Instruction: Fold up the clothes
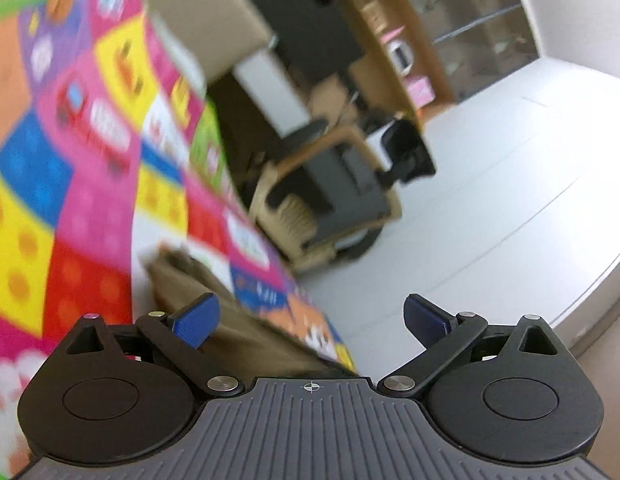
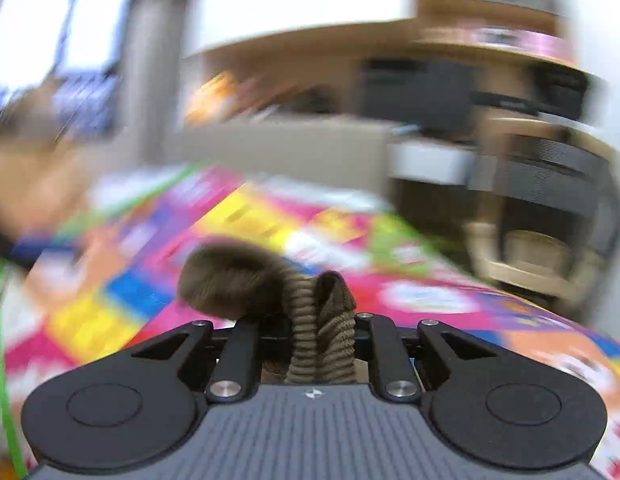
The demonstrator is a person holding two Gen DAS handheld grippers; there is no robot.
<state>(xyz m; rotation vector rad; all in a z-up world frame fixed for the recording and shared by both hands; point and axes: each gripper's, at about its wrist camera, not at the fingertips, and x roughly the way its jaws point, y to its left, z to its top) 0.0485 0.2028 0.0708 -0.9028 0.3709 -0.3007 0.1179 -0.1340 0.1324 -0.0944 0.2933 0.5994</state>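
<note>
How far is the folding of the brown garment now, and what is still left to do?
Nothing looks finished yet. The right gripper is shut on a bunched part of the brown ribbed garment. The left gripper is open and holds nothing, with more brown cloth lying on the colourful mat. All the folds seem still to be made.

You won't find a readable word here: the colourful play mat (image 1: 81, 184) carries large printed letters and small captions, but motion blur smears them all. The pink boxes (image 1: 420, 90) on the shelf are illegible as well.
</note>
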